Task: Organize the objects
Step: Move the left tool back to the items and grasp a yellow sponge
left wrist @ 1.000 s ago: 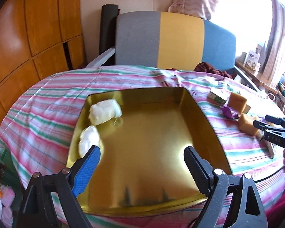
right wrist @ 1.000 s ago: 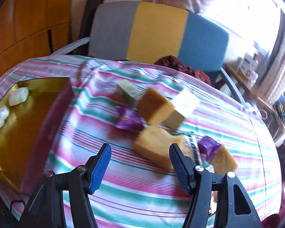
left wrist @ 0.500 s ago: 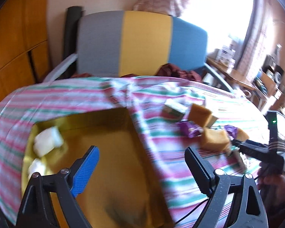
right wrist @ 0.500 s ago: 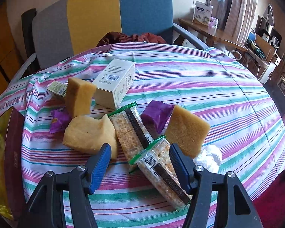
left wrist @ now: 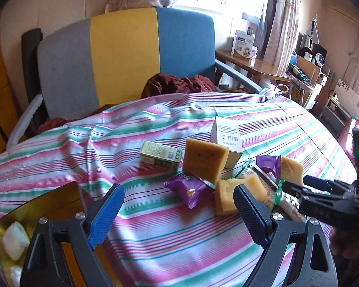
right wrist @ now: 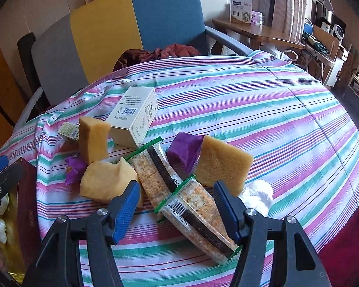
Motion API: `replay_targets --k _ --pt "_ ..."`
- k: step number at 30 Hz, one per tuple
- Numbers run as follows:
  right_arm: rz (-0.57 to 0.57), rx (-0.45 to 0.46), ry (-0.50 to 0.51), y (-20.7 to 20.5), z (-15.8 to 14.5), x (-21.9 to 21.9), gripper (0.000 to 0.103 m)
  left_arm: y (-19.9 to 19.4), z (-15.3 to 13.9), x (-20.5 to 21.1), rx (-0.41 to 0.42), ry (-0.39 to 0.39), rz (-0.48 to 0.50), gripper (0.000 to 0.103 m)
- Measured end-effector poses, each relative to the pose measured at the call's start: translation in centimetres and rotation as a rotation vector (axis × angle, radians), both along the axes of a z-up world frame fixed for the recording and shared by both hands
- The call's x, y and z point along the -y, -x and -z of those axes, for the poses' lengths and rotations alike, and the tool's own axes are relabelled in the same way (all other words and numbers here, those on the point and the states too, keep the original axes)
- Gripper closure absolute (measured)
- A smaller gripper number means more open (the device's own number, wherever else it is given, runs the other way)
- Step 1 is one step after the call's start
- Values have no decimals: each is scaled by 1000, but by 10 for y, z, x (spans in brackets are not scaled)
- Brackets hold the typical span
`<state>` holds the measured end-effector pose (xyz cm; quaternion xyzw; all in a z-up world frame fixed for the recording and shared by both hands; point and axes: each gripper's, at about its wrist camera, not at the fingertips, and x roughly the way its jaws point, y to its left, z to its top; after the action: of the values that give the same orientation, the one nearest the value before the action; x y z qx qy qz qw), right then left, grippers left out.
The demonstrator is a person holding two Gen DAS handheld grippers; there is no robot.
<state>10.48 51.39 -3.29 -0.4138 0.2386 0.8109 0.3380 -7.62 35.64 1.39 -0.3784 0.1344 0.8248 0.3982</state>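
A pile of objects lies on the striped tablecloth: yellow sponges (right wrist: 223,161) (right wrist: 93,138) (right wrist: 105,181), two cracker packs (right wrist: 198,212) (right wrist: 155,174), purple packets (right wrist: 183,149) (right wrist: 73,167), a cream box (right wrist: 134,117) and a small green box (left wrist: 160,154). My right gripper (right wrist: 177,208) is open, its fingers on either side of the near cracker pack. My left gripper (left wrist: 177,212) is open and empty above the cloth, near a purple packet (left wrist: 189,187). The gold tray (left wrist: 31,211) at the lower left holds white wads (left wrist: 15,240).
A grey, yellow and blue chair (left wrist: 126,55) with a dark red cloth (left wrist: 177,85) stands behind the table. A white wad (right wrist: 257,192) lies right of the pile. A wooden side table (right wrist: 256,32) with clutter stands at the far right.
My left gripper has swung right, from over the gold tray to the pile. My right gripper has moved right and closer, and now straddles the near cracker pack.
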Motion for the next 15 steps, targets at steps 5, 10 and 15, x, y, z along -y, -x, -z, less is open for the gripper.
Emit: replay_targets --k 5,10,15 --pt "21 -21 18 -5 -1 -4 38 14 12 -29 -7 12 50 10" --pt "65 -67 38 -15 -6 -13 38 22 24 -66 -46 61 189 5" --pt "83 -81 68 -18 -4 -19 38 29 39 -98 -61 110 283 3"
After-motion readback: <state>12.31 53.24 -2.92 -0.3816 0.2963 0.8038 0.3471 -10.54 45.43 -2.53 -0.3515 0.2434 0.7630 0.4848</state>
